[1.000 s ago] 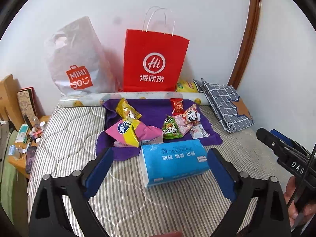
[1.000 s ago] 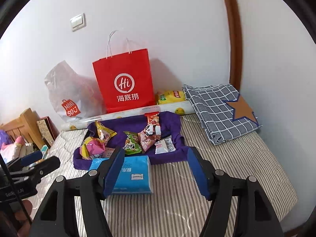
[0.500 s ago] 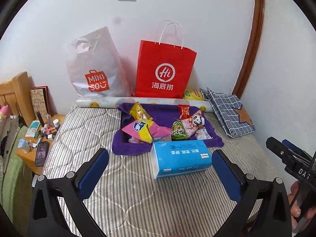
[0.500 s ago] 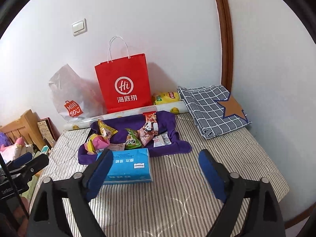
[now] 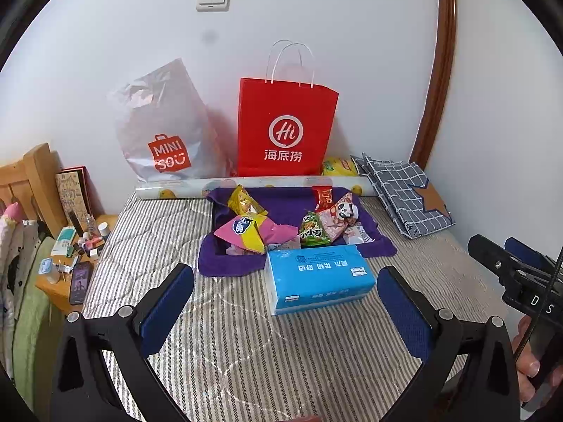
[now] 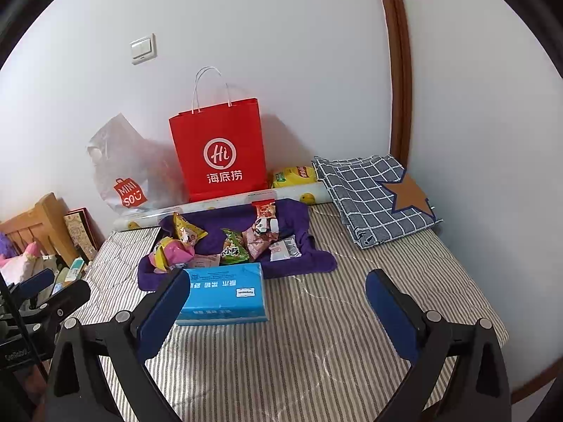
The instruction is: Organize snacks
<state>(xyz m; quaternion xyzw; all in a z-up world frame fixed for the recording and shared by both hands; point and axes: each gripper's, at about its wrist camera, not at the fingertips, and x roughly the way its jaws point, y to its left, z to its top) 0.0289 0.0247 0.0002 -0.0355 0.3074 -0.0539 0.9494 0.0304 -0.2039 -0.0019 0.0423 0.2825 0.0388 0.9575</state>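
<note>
Jaws wide on left gripper (image 5: pixel 285 302) and right gripper (image 6: pixel 278 306), above bare striped mattress (image 6: pixel 316 344).

Snack packets (image 5: pixel 309 227) lie on a cloth (image 5: pixel 288 207), tissue pack (image 5: pixel 316 277) before it.

A home bedroom: a striped quilted mattress (image 5: pixel 176 232) set against white walls, a wooden headboard (image 5: pixel 33 179) and cluttered bedside table (image 5: pixel 67 281) at its left edge, shopping bags (image 5: pixel 285 126) along its far edge.
</note>
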